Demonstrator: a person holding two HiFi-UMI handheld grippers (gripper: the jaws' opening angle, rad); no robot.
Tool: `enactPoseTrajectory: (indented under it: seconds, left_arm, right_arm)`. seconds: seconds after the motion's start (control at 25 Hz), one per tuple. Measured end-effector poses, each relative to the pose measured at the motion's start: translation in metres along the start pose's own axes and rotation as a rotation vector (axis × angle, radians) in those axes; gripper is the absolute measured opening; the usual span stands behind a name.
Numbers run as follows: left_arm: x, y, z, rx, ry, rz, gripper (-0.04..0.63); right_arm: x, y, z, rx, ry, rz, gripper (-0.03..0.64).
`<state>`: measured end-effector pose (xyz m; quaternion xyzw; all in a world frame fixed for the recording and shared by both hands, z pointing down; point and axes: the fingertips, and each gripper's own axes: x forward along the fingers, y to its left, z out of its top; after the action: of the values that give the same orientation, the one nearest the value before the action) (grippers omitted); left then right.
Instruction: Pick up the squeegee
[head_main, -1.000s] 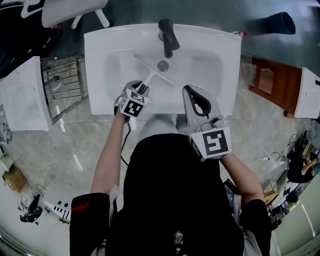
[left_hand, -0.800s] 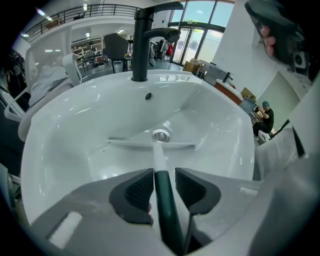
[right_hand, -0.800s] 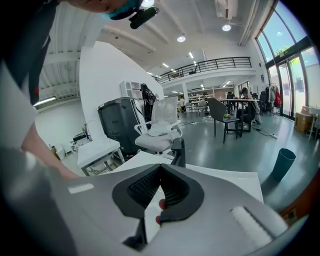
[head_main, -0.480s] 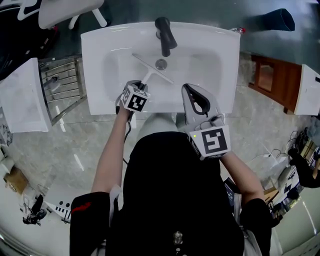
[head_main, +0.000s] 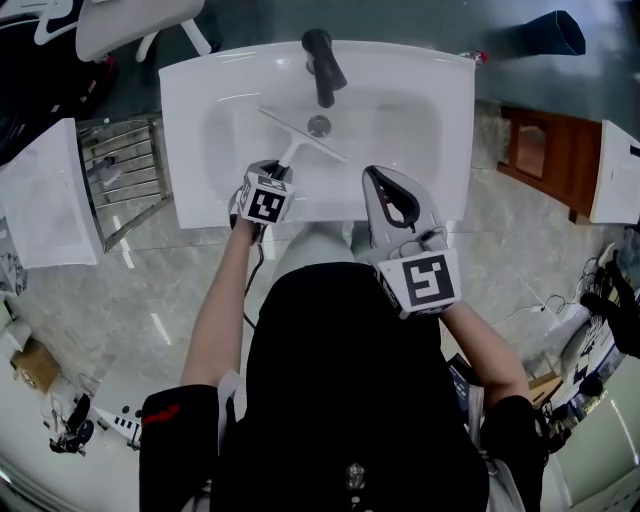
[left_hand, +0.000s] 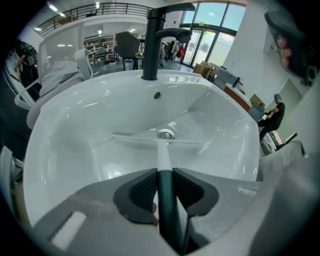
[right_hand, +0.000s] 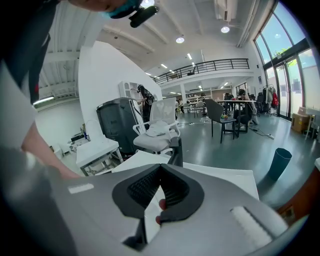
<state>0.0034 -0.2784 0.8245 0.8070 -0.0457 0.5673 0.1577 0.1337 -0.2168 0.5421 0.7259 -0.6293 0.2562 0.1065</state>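
The squeegee (head_main: 300, 135) lies in the white sink (head_main: 420, 90), its clear blade (left_hand: 160, 141) across the drain (left_hand: 166, 134). Its dark green handle (left_hand: 166, 210) points toward the basin's near rim. My left gripper (head_main: 278, 172) points steeply down at that handle; its jaws have just been closing, and both pads now press the handle's sides (left_hand: 165, 175). My right gripper (head_main: 375, 178) hovers over the sink's near right rim, shut with nothing between its pads (right_hand: 160, 167).
A black faucet (head_main: 322, 65) stands at the back of the sink, above the drain (head_main: 319, 125). A metal rack (head_main: 125, 160) and a white slab sit to the left. A wooden cabinet (head_main: 545, 165) stands to the right, and a white chair (head_main: 130, 20) is behind.
The left gripper's marker cube has rolled slightly while staying at the handle end. The squeegee still lies in the basin. The right gripper has kept its place.
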Motion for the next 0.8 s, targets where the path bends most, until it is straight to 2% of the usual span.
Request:
enactPoseTrajectory:
  seconds: [0.2, 0.4, 0.8]
  left_arm:
    - [-0.012, -0.002, -0.002, -0.004, -0.058, 0.028, 0.107]
    - [-0.032, -0.004, 0.002, -0.023, -0.15, 0.049, 0.107]
    - [-0.083, -0.006, 0.014, -0.098, -0.321, 0.093, 0.107]
  right_arm:
    - [-0.006, 0.004, -0.001, -0.009, -0.006, 0.001, 0.003]
    - [-0.01, 0.006, 0.002, -0.019, -0.017, -0.017, 0.003]
    - [-0.019, 0.031, 0.001, -0.068, -0.034, 0.05, 0.003]
